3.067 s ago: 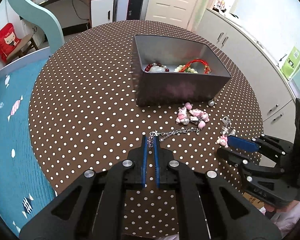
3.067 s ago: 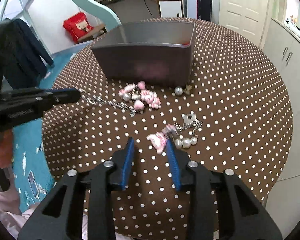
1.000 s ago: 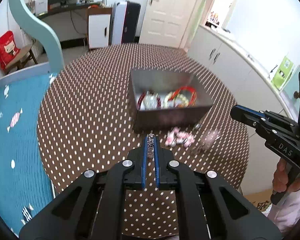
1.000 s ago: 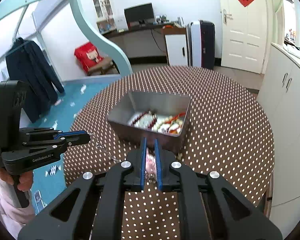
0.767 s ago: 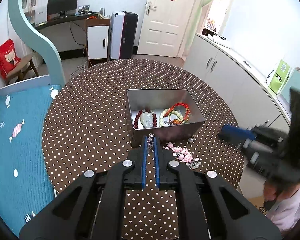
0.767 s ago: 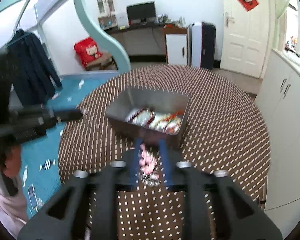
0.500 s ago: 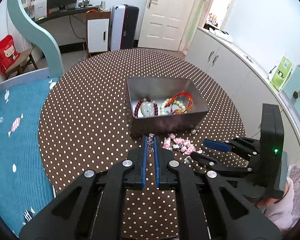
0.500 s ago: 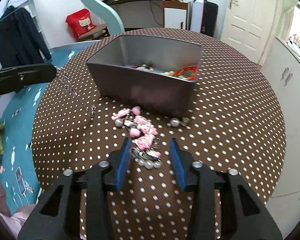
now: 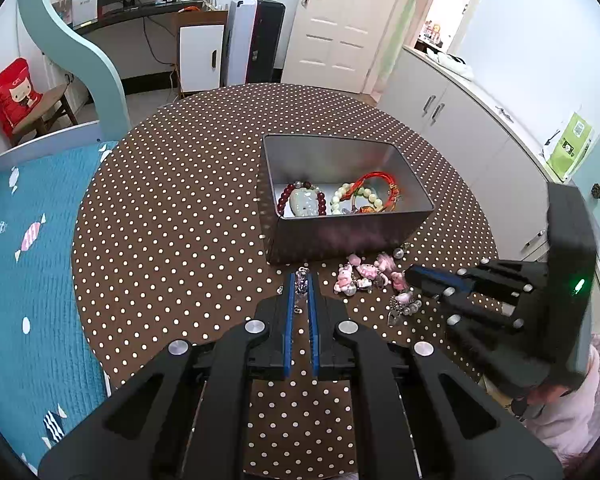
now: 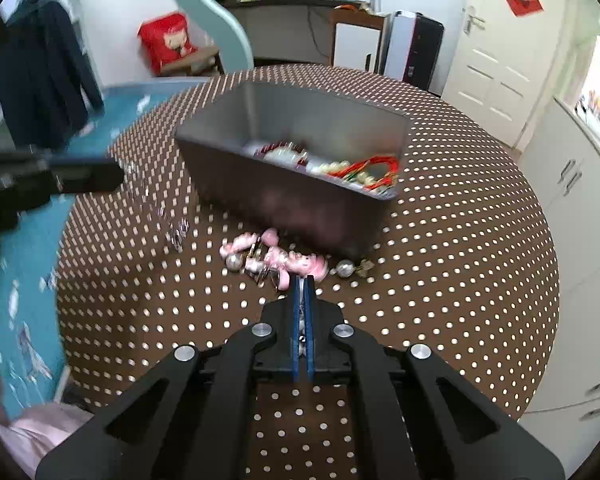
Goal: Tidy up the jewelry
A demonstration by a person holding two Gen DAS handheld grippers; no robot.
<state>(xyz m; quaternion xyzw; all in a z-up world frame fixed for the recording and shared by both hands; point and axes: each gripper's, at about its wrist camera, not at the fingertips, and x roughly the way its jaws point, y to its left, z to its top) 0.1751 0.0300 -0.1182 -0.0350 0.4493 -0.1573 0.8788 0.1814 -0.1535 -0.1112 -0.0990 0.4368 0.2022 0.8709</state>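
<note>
My right gripper (image 10: 303,280) has dropped and closed on the pink charm bracelet (image 10: 278,262) on the surface; my left gripper (image 9: 300,280) stays clamped on the chain (image 9: 301,276). Boxing (image 9: 416,190) follows.

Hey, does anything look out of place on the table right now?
Yes. A pink charm bracelet lies loose on the tablecloth beside the metal tin, not inside with the other bracelets.
</note>
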